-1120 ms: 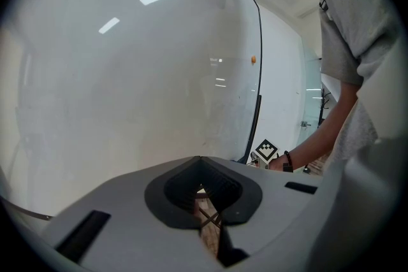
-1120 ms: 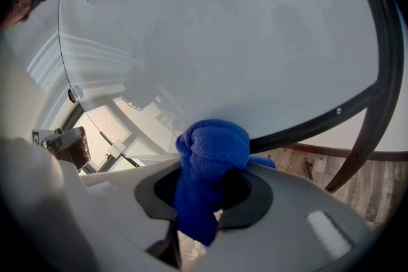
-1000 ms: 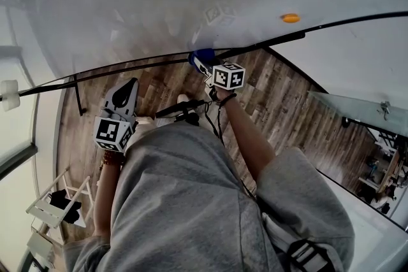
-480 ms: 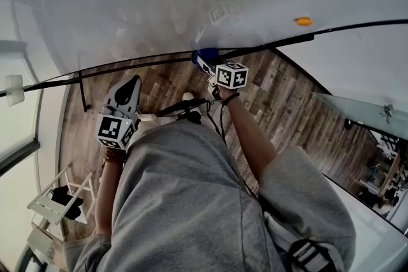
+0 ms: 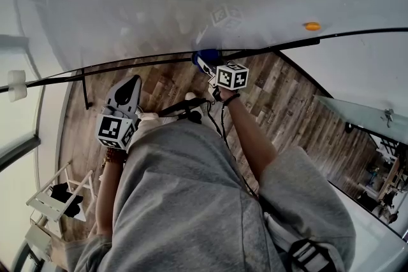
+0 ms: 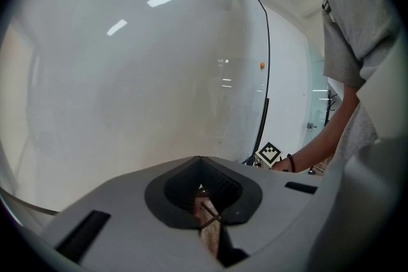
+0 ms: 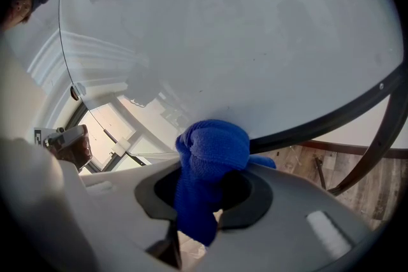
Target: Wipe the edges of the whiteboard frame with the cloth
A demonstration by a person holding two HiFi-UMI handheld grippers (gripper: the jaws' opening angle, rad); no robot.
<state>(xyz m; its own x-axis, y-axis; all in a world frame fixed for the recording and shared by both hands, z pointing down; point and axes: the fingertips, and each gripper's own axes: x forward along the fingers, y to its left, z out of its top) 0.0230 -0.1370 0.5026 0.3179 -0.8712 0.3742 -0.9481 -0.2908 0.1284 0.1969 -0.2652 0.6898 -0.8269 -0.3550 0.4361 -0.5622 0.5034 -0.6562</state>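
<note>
Cloth [image 7: 210,156]: blue, soft and light, bunches readily. Judged likely to slip or unfold unless taken by a thick fold at its middle, as it is now.

Left gripper [image 6: 203,191]: jaws together, nothing between them. It is held low, clear of the whiteboard [image 6: 127,73].

Right gripper [image 5: 207,65]: jaws clamped on the cloth's bunched middle. The wad pokes past the tips and touches the black whiteboard frame [image 7: 331,114] on the lower edge. Wiping stroke looks under way.

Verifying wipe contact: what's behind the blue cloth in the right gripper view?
Black frame runs in behind the cloth, whiteboard surface above. The frame stretch under the cloth is covered, so contact can't be confirmed.
</note>
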